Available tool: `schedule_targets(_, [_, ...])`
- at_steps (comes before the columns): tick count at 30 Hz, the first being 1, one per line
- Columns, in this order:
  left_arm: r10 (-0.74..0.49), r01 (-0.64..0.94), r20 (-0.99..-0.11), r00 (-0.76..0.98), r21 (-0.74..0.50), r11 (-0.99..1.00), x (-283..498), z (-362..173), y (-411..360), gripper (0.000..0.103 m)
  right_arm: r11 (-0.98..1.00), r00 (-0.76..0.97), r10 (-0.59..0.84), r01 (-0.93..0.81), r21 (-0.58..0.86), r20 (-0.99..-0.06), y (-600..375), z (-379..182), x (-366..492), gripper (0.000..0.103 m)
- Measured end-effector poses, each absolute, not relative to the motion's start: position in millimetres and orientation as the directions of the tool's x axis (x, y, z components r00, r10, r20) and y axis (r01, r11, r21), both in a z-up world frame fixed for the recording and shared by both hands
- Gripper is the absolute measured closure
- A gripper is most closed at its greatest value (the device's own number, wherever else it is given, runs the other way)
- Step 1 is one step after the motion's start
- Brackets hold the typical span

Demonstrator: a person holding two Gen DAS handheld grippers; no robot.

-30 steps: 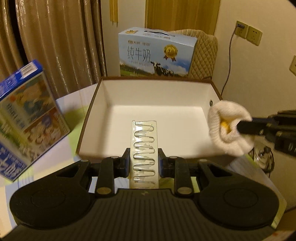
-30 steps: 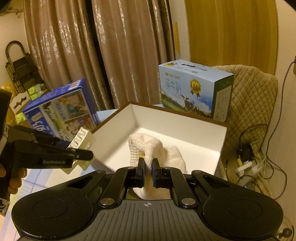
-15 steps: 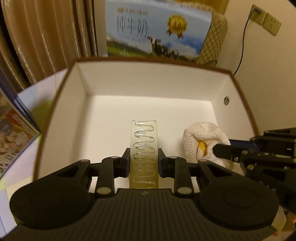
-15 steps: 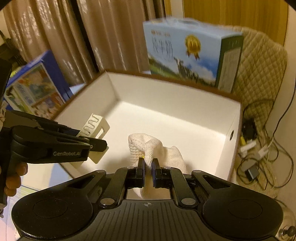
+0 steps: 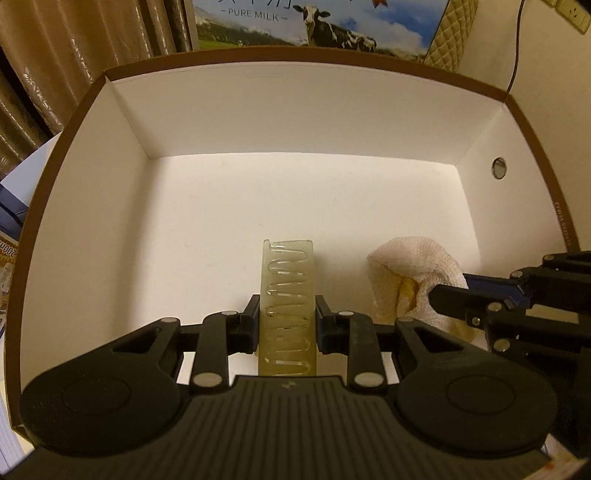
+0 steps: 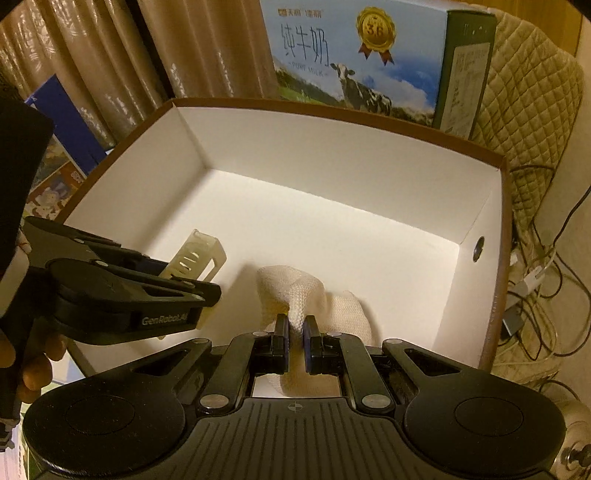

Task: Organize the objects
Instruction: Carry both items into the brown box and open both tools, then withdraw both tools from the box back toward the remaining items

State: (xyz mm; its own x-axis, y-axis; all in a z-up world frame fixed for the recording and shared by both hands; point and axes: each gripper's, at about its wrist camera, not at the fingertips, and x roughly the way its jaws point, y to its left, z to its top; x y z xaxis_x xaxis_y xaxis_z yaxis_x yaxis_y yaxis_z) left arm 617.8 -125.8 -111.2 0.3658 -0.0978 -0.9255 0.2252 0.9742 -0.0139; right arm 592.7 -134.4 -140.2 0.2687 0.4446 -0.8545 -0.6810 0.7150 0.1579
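A white-lined box with a brown rim (image 5: 258,64) (image 6: 332,114) fills both views. My left gripper (image 5: 287,312) is shut on a clear plastic tray with wavy slots (image 5: 288,295) and holds it low inside the box near the front wall. In the right wrist view that plastic tray (image 6: 195,258) sticks out of the left gripper (image 6: 199,284) at the left. My right gripper (image 6: 294,326) is shut on a white knitted cloth (image 6: 332,306). The cloth (image 5: 410,273) sits down at the box floor, right of the tray, with a yellow patch in its fold.
A blue milk carton with a cow picture (image 6: 362,59) (image 5: 295,22) stands behind the box. A blue printed box (image 6: 62,147) lies at the left by brown curtains (image 6: 110,55). A quilted chair back (image 6: 532,122) and tangled cables (image 6: 535,288) are on the right.
Both grippers have moved forward and down into the box. The cloth went from beside the right rim to the box floor. The tray has come lower inside too.
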Motion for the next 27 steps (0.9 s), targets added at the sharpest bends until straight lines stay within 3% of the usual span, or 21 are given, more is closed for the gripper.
schedule_targets(3, [-0.087, 0.225, -0.924, 0.372, -0.001, 0.974, 619.5, -113.3, -127.3, 0.078, 0.713, 0.263, 0.443, -0.683, 0.159, -0.857, -133.7, -142.4, 594.5, 0.099])
schedule_targets(4, [-0.092, 0.228, -0.925, 0.368, -0.006, 0.974, 620.0, -113.3, -127.1, 0.071, 0.713, 0.262, 0.446, -0.682, 0.163, -0.856, -133.6, -142.7, 595.1, 0.099])
schedule_targets(7, [-0.082, 0.226, -0.922, 0.378, 0.007, 0.974, 619.0, -111.9, -127.6, 0.068, 0.705, 0.258, 0.470, -0.686, 0.183, -0.844, -135.3, -140.9, 597.0, 0.099])
schedule_targets(20, [-0.108, 0.159, -0.867, 0.487, -0.034, 0.987, 568.5, -52.3, -92.6, 0.026, 0.658, 0.236, 0.554, -0.712, 0.247, -0.798, -159.3, -114.4, 574.1, 0.099])
schedule_targets(27, [-0.116, 0.125, -0.834, 0.540, -0.057, 0.991, 527.5, -19.7, -76.3, 0.020, 0.661, 0.307, 0.590, -0.715, 0.228, -0.747, -184.4, -87.4, 539.7, 0.099])
